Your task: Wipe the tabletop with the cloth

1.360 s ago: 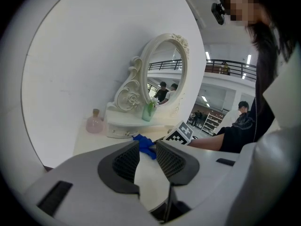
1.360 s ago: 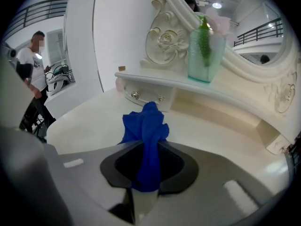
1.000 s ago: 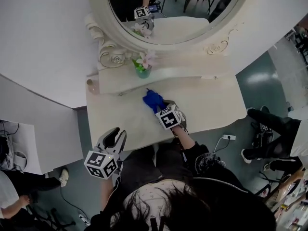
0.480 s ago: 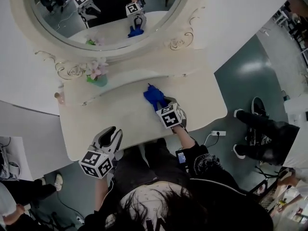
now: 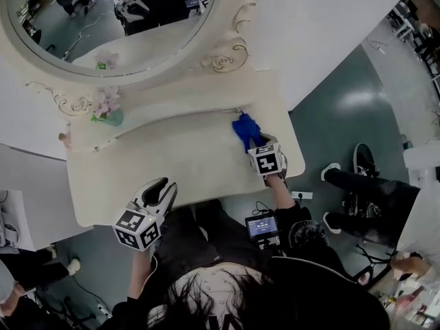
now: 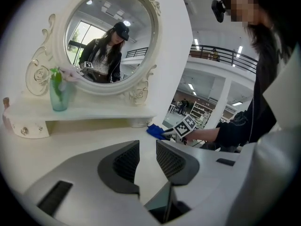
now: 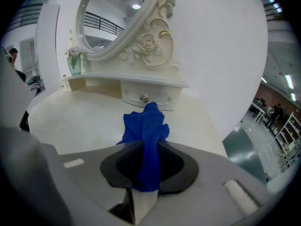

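A blue cloth (image 5: 245, 129) lies bunched on the cream tabletop (image 5: 172, 158), near its right end and just before the raised back shelf. My right gripper (image 5: 256, 145) is shut on the cloth (image 7: 146, 124), and the cloth's front folds rest on the table. In the left gripper view, the cloth (image 6: 154, 131) and the right gripper's marker cube (image 6: 185, 127) show far off. My left gripper (image 5: 157, 193) hovers at the table's front left edge. Its jaws (image 6: 147, 147) stand a narrow gap apart with nothing between them.
An oval mirror (image 5: 117, 19) in an ornate frame rises behind the shelf. A green glass vase with flowers (image 5: 108, 114) stands on the shelf's left part. A small drawer knob (image 7: 144, 98) sits right behind the cloth. Another person's legs and shoes (image 5: 364, 184) are on the floor at right.
My right gripper has dragged the blue cloth rightwards along the tabletop, from the middle to near the right end. The left gripper has stayed at the front left edge.
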Demonstrator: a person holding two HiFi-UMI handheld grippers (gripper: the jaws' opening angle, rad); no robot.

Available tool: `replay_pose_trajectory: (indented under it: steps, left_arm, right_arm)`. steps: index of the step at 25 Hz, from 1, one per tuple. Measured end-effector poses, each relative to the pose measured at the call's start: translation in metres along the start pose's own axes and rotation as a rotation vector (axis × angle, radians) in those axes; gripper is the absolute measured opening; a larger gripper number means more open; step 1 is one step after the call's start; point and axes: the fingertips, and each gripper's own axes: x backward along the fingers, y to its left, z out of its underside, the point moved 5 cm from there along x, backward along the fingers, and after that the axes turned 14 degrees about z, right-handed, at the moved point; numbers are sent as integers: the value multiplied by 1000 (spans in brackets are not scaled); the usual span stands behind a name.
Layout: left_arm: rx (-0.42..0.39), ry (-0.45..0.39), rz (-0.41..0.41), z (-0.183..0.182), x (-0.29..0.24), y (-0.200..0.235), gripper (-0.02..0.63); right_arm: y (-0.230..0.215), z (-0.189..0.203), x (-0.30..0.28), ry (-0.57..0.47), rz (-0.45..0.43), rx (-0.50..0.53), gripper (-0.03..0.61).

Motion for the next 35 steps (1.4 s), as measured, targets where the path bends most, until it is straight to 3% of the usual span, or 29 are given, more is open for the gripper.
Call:
replay_pose_trajectory:
  steps: [8,14,20,26,30,35]
  left_arm:
    - [-5,26,15,-3,-26,-14,110]
    - [12,13,11,-5,-25,-25,110]
    - [63,-3,5,10,-13,-19,110]
    - [58,-32,8,12,12,-9,110]
    - [47,-48,4,17,43,2,110]
    - [5,-37,-9,26,97,21,110]
  right_arm:
    - [-94,30,-3,34,140,-49,87]
    - [-125,41,1,36,173,-130,87]
    - [-119,42,-5,31,209,-184,87]
    - [-102,27,19,0,210,-132,87]
    - [-66,9,47,-14,176,-162,87]
    - [10,-14,83,-27,96,-208,87]
